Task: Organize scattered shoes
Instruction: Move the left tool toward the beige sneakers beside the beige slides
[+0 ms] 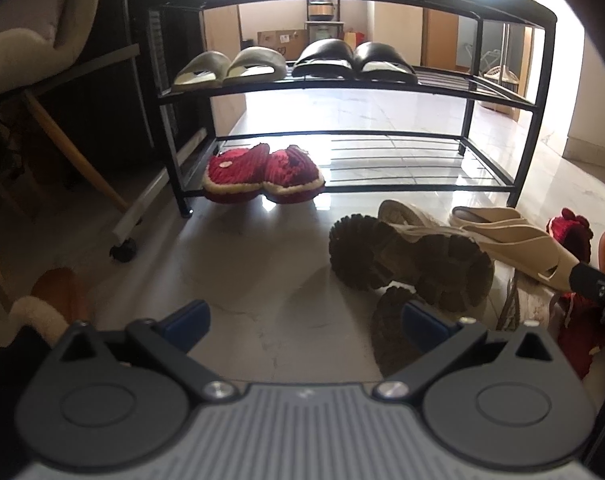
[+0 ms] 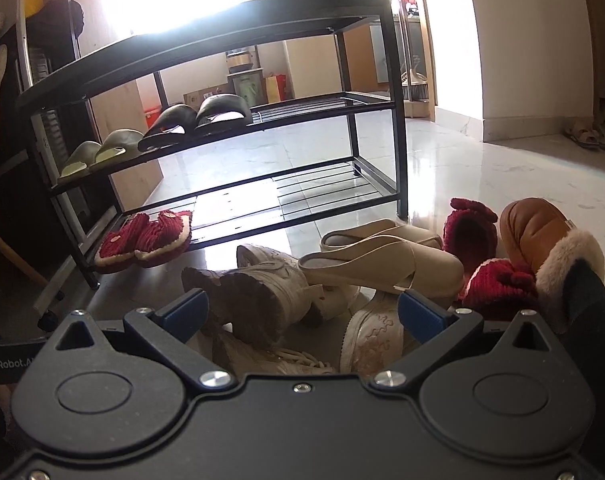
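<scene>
A black shoe rack (image 1: 342,88) (image 2: 230,120) stands ahead. Beige slides (image 1: 230,68) and black slides (image 1: 354,58) rest on its middle shelf, and a pair of red slippers (image 1: 262,174) (image 2: 146,240) on the bottom shelf's left end. On the floor lies a heap: overturned sneakers with lugged soles (image 1: 410,260) (image 2: 254,292), beige mules (image 1: 510,240) (image 2: 382,260), red knitted slippers (image 2: 486,256) and a brown fur-lined slipper (image 2: 542,240). My left gripper (image 1: 306,326) is open over bare floor, left of the heap. My right gripper (image 2: 302,314) is open just above the sneakers.
A chair with wooden legs (image 1: 74,152) and a castor (image 1: 124,250) stand left of the rack. A brown fur-lined slipper (image 1: 50,304) lies at the lower left. The glossy tiled floor (image 2: 502,168) stretches to the right, with sandals by the far wall (image 2: 586,136).
</scene>
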`<state>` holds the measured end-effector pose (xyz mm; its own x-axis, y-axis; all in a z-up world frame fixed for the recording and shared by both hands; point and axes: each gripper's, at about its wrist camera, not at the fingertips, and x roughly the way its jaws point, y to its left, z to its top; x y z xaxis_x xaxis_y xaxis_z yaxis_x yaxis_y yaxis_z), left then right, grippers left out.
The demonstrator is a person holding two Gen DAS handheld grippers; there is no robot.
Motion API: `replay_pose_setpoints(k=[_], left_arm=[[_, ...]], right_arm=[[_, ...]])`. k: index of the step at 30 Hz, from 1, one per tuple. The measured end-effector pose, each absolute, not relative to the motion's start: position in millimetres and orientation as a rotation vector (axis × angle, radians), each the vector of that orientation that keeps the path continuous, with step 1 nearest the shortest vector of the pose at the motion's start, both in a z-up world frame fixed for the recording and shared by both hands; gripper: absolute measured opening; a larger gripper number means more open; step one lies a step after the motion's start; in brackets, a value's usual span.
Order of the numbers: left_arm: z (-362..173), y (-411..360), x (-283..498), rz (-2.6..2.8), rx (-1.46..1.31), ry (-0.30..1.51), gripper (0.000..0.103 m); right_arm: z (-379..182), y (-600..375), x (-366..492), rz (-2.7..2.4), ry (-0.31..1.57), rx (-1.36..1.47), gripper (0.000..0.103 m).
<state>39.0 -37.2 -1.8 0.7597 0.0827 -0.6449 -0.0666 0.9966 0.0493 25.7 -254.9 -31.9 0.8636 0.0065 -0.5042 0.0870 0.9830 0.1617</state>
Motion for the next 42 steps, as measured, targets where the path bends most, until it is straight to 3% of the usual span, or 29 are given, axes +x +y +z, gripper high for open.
replay_pose_setpoints(k=[42], left_arm=[[-25.5,-110.2,96.8,0.040,0.160,0.780,0.103]], right_arm=[[-45.4,-286.0,71.9,-0.129,0.667,0.107,0.103]])
